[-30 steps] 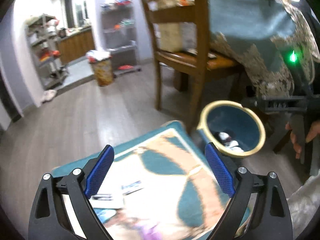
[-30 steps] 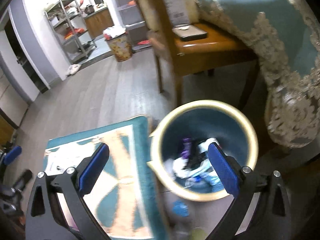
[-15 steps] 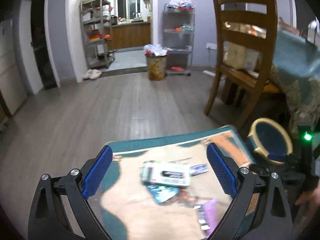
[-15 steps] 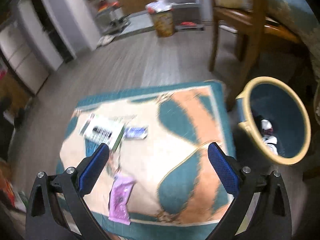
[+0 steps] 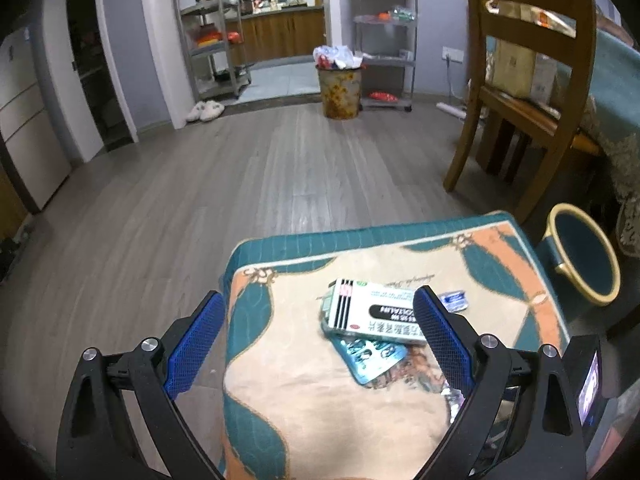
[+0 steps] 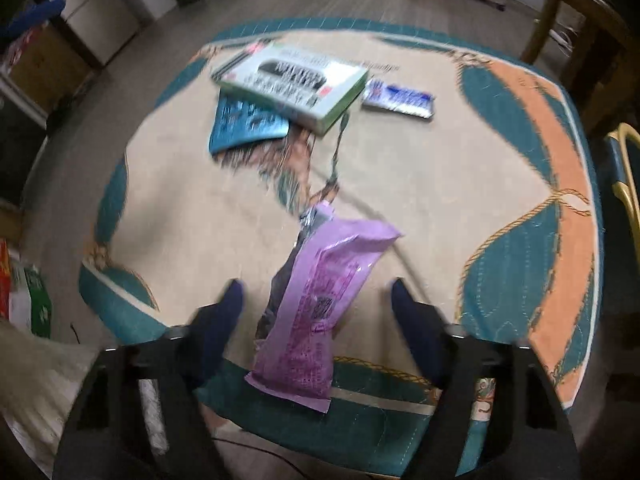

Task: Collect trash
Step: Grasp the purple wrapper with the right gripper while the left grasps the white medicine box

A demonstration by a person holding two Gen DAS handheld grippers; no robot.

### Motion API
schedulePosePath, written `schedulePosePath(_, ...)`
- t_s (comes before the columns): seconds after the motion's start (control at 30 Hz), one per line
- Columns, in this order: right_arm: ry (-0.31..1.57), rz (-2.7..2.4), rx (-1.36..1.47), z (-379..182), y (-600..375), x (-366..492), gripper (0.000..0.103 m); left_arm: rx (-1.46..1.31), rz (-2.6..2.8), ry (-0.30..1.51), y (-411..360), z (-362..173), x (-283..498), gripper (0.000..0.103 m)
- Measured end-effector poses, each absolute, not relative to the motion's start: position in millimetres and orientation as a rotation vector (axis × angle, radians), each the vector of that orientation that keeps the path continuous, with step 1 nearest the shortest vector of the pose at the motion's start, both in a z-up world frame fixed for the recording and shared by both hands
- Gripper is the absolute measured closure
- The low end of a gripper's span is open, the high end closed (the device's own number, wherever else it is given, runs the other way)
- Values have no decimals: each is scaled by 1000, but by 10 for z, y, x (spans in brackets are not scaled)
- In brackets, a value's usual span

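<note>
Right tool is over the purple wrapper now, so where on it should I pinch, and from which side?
Come from above with the right tool, whose jaws have just been closing and already straddle the purple wrapper. Pinch across its narrow width at mid-length: it lies flat and long on the mat, pads not yet touching.

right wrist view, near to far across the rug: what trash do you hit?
Purple wrapper, lying between the right gripper jaws → teal blister pack → white-and-green box, resting partly on the blister pack. The blue-and-white sachet lies beside the box, so its rank is unclear.
</note>
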State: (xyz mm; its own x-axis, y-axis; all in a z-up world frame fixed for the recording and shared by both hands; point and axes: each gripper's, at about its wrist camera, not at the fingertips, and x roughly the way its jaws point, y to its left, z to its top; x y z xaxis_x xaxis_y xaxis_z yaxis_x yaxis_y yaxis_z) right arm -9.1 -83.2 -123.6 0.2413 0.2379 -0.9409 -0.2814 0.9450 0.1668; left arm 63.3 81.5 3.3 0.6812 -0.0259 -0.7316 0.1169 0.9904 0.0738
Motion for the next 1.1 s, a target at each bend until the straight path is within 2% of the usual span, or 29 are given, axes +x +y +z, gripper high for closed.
schedulePosePath(0.07, 1305, 354, -54, -1311, -820, -82, 62, 105, -75, 824, 829, 11, 665, 9)
schedulePosePath(0.1, 1296, 354, -58, -1311, -823, -79, 67, 101, -73, 821, 830, 12, 669, 9)
schedulePosePath(0.13, 1301, 357, -56, -1311, -829, -66, 81, 97, -74, 819, 831, 11, 669, 9)
schedulePosePath(0.23, 1283, 349, -42, -1222, -890, -36, 93, 91, -78, 822, 831, -5, 675, 9)
schedulePosePath(0.43, 1196, 367, -48, -623, -1150, 141, 93, 54, -68, 852, 842, -96, 755, 9)
schedulePosePath(0.53, 1100, 376, -119, -142, -1392, 279, 93, -1, -36, 880, 841, -195, 833, 9)
schedulePosePath(0.63, 1028, 328, -163, 100, -1750, 417, 93, -41, 13, 907, 797, -340, 902, 9)
schedulePosePath(0.73, 993, 245, -123, 65, -2100, 502, 93, -62, 64, 945, 712, -507, 978, 9)
schedulePosePath(0.87, 1038, 242, 40, -24, -2367, 650, 93, -91, 117, 1011, 477, -753, 1097, 9)
schedulePosePath(1.1, 1017, 276, 19, 9, -2530, 657, 93, -192, 253, 1081, 196, -1074, 1327, 8)
